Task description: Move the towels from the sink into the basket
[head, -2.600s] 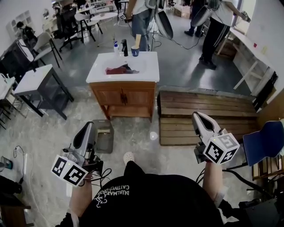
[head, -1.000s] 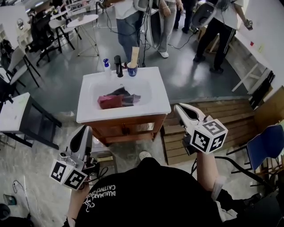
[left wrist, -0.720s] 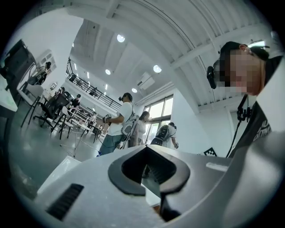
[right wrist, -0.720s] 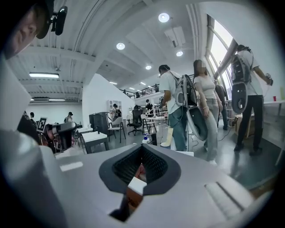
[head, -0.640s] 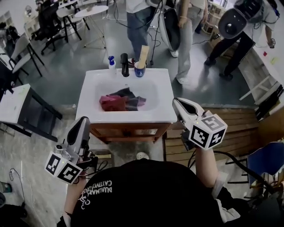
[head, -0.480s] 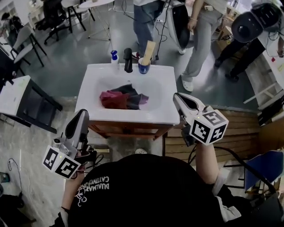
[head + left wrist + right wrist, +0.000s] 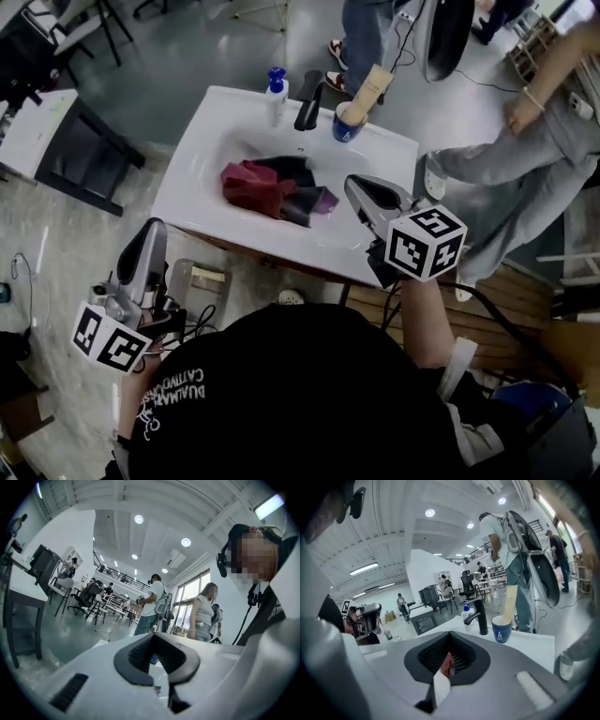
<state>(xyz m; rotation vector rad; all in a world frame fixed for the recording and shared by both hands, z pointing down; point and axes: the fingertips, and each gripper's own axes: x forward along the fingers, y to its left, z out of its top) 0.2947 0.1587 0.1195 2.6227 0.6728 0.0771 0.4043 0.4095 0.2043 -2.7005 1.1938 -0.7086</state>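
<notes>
Left gripper (image 7: 152,236): jaws together, nothing in them, held low off the front left corner of the sink (image 7: 202,159), with open floor around it. Red and dark towels (image 7: 277,187) lie heaped in the basin, just ahead and left of the right gripper (image 7: 361,189). Its jaws are together and empty, above the sink's right side. The faucet (image 7: 307,87) and a cup (image 7: 349,122) stand beyond its tip.

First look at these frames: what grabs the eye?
The heap of dark red and purple towels lying in the white rectangular sink, below its black faucet. Next, the right gripper, jaws shut, poised over the sink's right side just beside the towels; the left gripper hangs off its front left corner.
</notes>
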